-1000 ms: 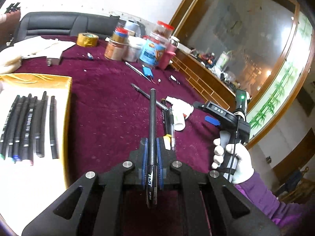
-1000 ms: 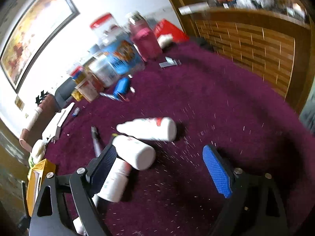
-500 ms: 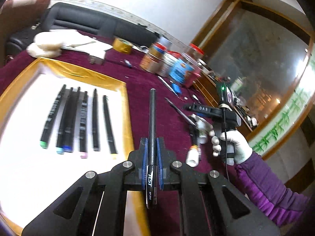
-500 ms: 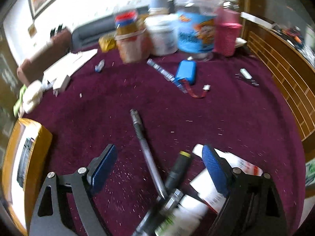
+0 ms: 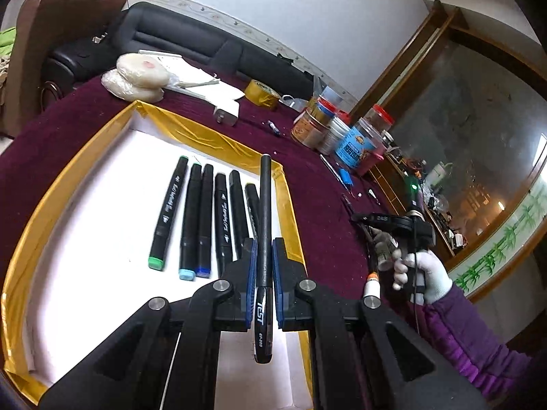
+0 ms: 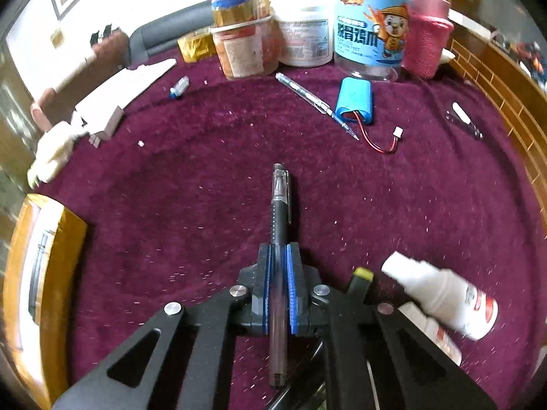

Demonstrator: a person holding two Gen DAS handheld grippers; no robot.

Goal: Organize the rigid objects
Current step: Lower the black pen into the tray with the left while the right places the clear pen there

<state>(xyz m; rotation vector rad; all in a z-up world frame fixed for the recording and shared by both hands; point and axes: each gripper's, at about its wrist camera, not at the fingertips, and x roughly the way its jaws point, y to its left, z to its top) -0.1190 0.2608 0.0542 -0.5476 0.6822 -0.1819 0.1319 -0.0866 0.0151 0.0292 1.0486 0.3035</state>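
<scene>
A black pen stands at frame centre, clamped in the left gripper, over the right edge of the gold-rimmed white tray beside six markers. The right gripper is clenched on a clear pen on the maroon cloth, bottom centre.

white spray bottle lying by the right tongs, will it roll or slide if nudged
The white spray bottle lies on its side and looks round, so it would probably roll. The fuzzy maroon cloth should slow it. A second bottle close beside it may block one direction.
</scene>
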